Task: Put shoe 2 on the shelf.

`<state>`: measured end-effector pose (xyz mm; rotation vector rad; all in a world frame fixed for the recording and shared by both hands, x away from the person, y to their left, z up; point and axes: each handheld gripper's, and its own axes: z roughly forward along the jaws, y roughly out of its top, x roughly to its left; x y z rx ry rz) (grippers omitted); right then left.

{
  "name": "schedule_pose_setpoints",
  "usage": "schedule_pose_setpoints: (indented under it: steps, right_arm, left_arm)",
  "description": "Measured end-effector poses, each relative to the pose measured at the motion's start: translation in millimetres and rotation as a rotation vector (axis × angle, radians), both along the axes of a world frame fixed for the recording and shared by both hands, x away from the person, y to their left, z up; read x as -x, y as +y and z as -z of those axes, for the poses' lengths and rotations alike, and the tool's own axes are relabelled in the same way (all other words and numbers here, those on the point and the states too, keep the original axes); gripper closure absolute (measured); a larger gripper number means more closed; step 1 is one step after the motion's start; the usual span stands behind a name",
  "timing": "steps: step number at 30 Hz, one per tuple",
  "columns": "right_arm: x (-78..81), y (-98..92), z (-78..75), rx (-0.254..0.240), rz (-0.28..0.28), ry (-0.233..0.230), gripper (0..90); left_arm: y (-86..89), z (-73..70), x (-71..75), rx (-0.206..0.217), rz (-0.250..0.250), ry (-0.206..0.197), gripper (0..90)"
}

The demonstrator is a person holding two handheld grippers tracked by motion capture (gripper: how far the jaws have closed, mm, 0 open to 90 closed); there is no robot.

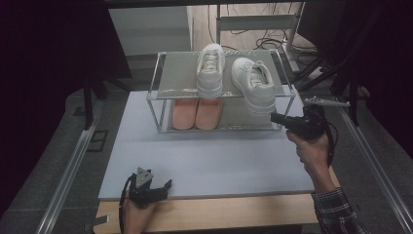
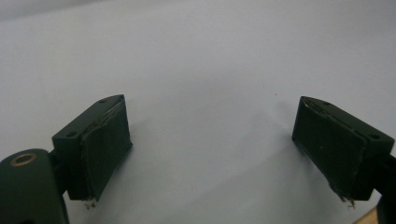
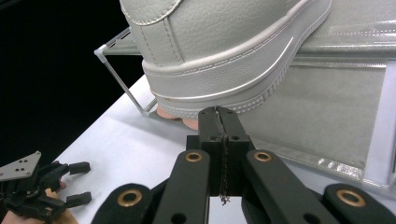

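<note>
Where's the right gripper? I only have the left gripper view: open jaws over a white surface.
Observer: The right gripper is shut with nothing between its jaws. Its tip is right at the heel sole of a white sneaker; I can't tell if they touch.
Operator: Where's that sneaker sitting?
Observer: On the top shelf of a clear two-tier rack, turned askew, with its heel overhanging the front edge.
Operator: Anything else on the rack?
Observer: A second white sneaker is beside it up top, and a pink pair is on the lower shelf.
</note>
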<state>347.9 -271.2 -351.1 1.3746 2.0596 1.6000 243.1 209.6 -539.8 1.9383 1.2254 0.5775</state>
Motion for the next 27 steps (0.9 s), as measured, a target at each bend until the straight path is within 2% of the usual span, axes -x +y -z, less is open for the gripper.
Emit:
schedule_pose_setpoints:
  steps: [7, 27]
  right_arm:
    - [-3.5, 2.9, 1.0, -0.005, 0.01, 0.003, 89.5]
    - [-27.8, 20.6, 4.3, -0.006, 0.044, 0.012, 89.5]
  left_arm:
    - [0.2, -0.1, 0.0, -0.002, 0.002, 0.001, 11.2]
    - [0.0, -0.1, 0.3, 0.0, 0.0, 0.002, 11.4]
